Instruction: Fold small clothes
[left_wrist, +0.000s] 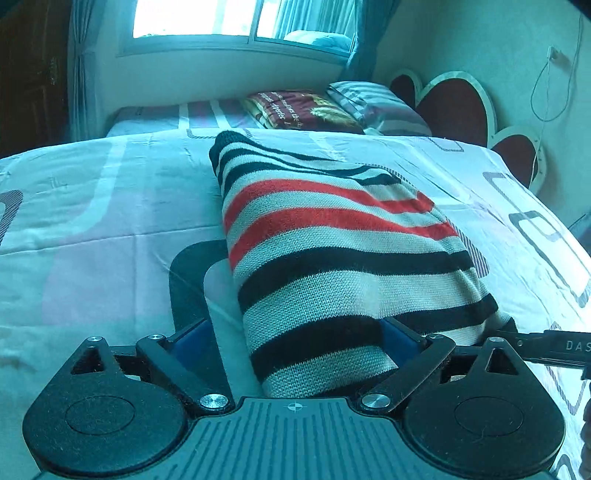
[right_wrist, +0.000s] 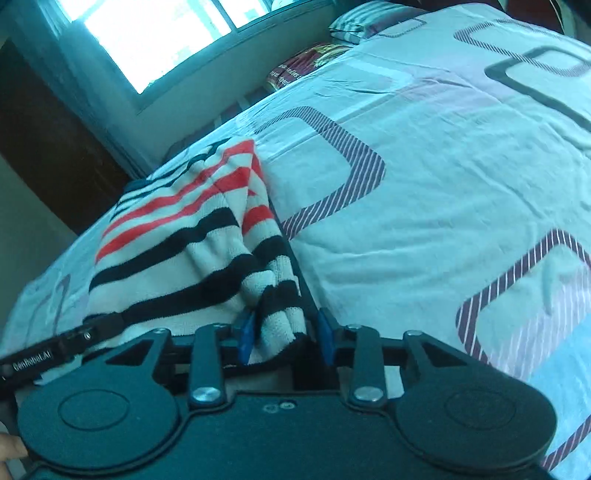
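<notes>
A knitted sweater (left_wrist: 332, 240) with cream, black and red stripes lies folded into a long strip on the patterned bed cover (left_wrist: 92, 221). My left gripper (left_wrist: 295, 332) stands wide open around its near end. The cloth drapes over the right blue pad (left_wrist: 400, 334), and the left pad is clear of it. In the right wrist view the sweater (right_wrist: 166, 258) runs away to the upper left. My right gripper (right_wrist: 287, 332) is partly open with a bunched corner of the sweater loose between its blue pads (right_wrist: 246, 338). The two grippers sit side by side at the same end.
Two pillows (left_wrist: 306, 110) lie at the far end of the bed under a bright window (left_wrist: 229, 22). A heart-shaped headboard (left_wrist: 454, 103) lines the right wall. A dark wardrobe (left_wrist: 29, 74) stands at the left. A fingertip (right_wrist: 9, 450) shows at the lower left edge.
</notes>
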